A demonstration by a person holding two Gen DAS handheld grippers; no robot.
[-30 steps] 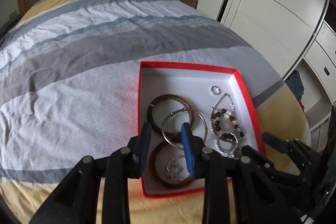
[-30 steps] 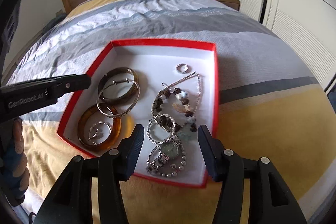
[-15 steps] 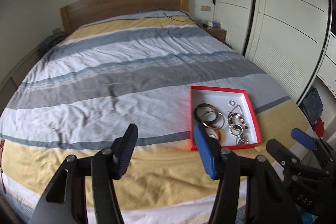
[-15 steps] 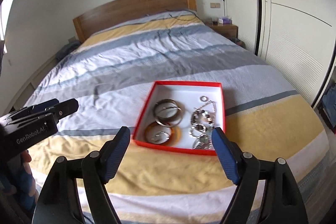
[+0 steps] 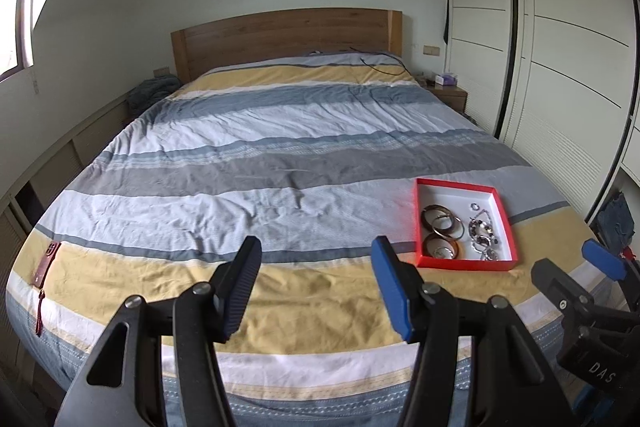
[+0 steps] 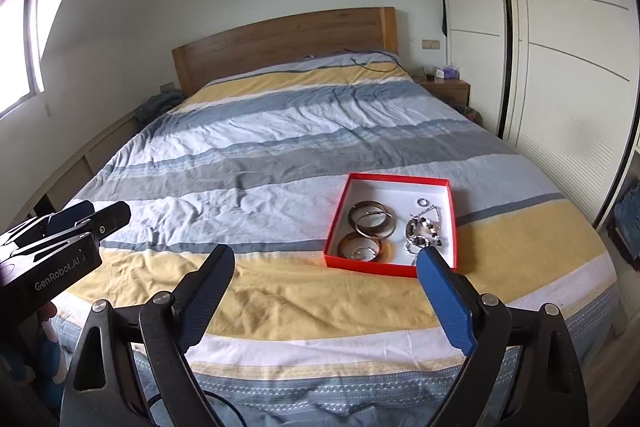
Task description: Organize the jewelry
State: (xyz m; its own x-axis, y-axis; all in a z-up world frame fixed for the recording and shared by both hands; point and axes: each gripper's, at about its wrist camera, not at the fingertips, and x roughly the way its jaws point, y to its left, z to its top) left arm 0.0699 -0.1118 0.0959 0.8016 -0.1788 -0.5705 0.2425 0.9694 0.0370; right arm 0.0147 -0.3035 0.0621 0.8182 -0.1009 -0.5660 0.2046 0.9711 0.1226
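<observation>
Jewelry box (image 6: 448,227) lies on bed beyond right hand-held gripper (image 6: 326,261), untouched.

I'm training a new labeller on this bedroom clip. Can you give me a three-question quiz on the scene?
1. True or false: the red box sits on the bed.
2. What is between the pads of the right claw? A) a bangle B) nothing C) a watch
3. Fill in: the small ring lies toward the box's ____ end, nearer the headboard.

Key: 1 true; 2 B, and the left claw is empty too; 3 far.
</observation>
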